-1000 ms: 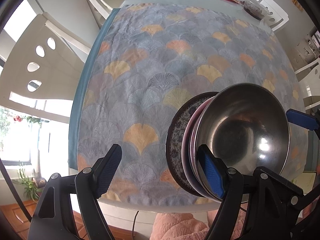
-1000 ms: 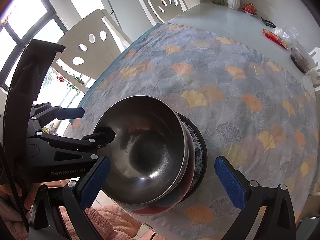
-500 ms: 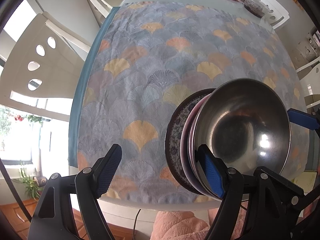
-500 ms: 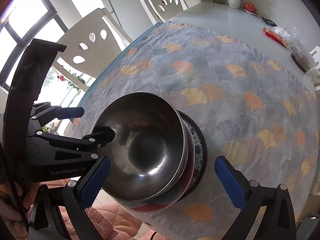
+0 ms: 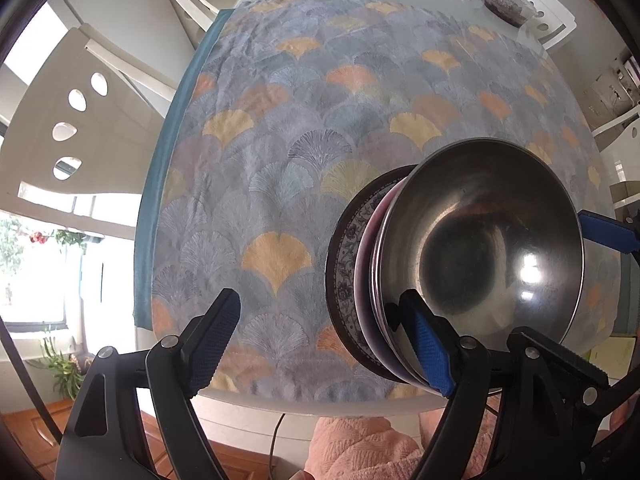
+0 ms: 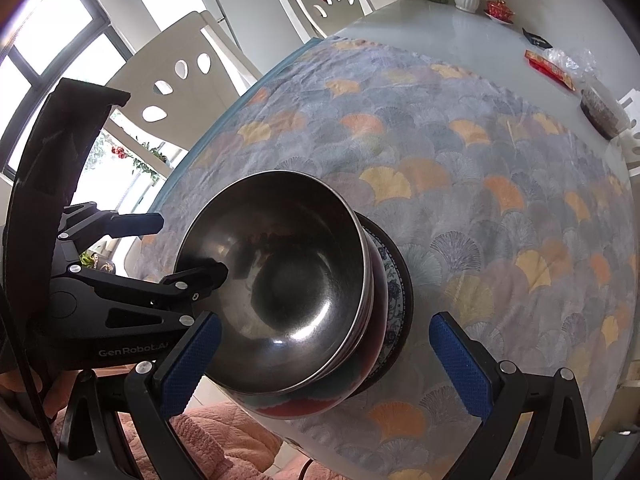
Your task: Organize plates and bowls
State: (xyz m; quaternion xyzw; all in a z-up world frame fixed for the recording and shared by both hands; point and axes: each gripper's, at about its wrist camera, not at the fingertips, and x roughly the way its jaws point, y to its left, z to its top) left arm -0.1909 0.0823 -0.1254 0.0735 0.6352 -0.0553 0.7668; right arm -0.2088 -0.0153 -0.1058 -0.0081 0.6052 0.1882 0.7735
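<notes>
A steel bowl (image 6: 276, 280) is seen stacked on a red bowl (image 6: 376, 280) and patterned plate (image 6: 396, 292) near the table (image 6: 440, 24) edge. The left gripper (image 5: 320, 344) is opening, nothing pressed between its pads; the right gripper (image 6: 324, 360) is spread wide around the stack, unclamped.

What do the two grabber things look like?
Both are black plastic claws with silver screws. The left gripper and right gripper have bumpy blue pads on their fingers. White letters reading GenRobot.AI mark the left one's side.

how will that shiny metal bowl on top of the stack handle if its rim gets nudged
The metal bowl looks thin-walled, so probably light and stiff. Its polished surface likely slips. Perched on the red bowl and patterned plate, it may rock or slide off.
</notes>
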